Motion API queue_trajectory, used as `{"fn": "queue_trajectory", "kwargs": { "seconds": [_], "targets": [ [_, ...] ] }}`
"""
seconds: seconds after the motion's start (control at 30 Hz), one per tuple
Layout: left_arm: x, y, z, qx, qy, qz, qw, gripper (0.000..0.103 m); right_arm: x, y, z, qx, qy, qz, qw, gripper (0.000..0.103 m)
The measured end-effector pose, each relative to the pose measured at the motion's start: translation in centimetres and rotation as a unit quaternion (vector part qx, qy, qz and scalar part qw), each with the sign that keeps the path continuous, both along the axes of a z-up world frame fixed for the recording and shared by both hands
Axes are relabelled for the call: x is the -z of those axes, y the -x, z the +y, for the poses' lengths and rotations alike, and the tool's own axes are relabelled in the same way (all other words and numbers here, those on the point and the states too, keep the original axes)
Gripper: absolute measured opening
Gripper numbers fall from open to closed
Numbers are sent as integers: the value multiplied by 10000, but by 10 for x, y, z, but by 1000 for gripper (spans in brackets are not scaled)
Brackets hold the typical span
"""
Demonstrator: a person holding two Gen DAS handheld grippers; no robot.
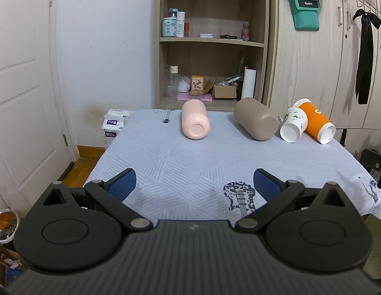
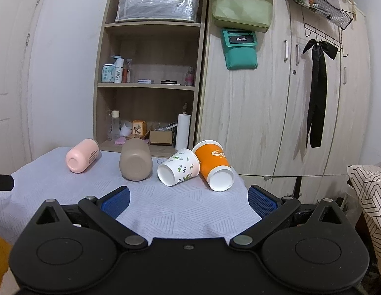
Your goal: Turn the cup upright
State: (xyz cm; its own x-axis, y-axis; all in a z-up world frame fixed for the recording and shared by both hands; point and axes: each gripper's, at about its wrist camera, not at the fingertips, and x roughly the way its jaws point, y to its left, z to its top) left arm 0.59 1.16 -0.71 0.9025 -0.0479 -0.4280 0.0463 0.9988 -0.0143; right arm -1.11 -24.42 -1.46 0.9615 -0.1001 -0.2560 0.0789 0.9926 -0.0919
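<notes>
Several cups lie on their sides along the far edge of the table: a pink cup (image 1: 195, 119) (image 2: 82, 155), a taupe cup (image 1: 255, 122) (image 2: 135, 163), a white printed paper cup (image 1: 293, 124) (image 2: 178, 167) and an orange paper cup (image 1: 316, 120) (image 2: 215, 166). Their bottoms face me. The white and orange cups touch. My left gripper (image 1: 194, 186) is open and empty over the near part of the table. My right gripper (image 2: 188, 201) is open and empty, short of the paper cups.
The table has a pale blue patterned cloth (image 1: 190, 162) with guitar prints. A wooden shelf unit (image 1: 212, 39) with bottles and boxes stands behind it, a wardrobe (image 2: 289, 98) to the right, a door (image 1: 23, 86) to the left. Tissue packs (image 1: 111, 124) sit by the table's far left corner.
</notes>
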Motion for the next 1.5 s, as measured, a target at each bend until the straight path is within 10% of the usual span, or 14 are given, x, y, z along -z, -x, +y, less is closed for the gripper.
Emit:
{"fn": "queue_trajectory", "kwargs": {
  "seconds": [0.8, 1.07, 1.5],
  "targets": [
    [-6, -12, -2, 193, 71, 219, 9995, 103, -5, -11, 6, -693, -236, 209, 9971, 103],
    [-28, -79, -13, 237, 182, 96, 9995, 103, -11, -78, 5, -1690, -312, 574, 9834, 103],
    [-20, -225, -39, 664, 904, 1025, 9884, 100, -15, -224, 40, -2745, 238, 1691, 9463, 103]
  ]
}}
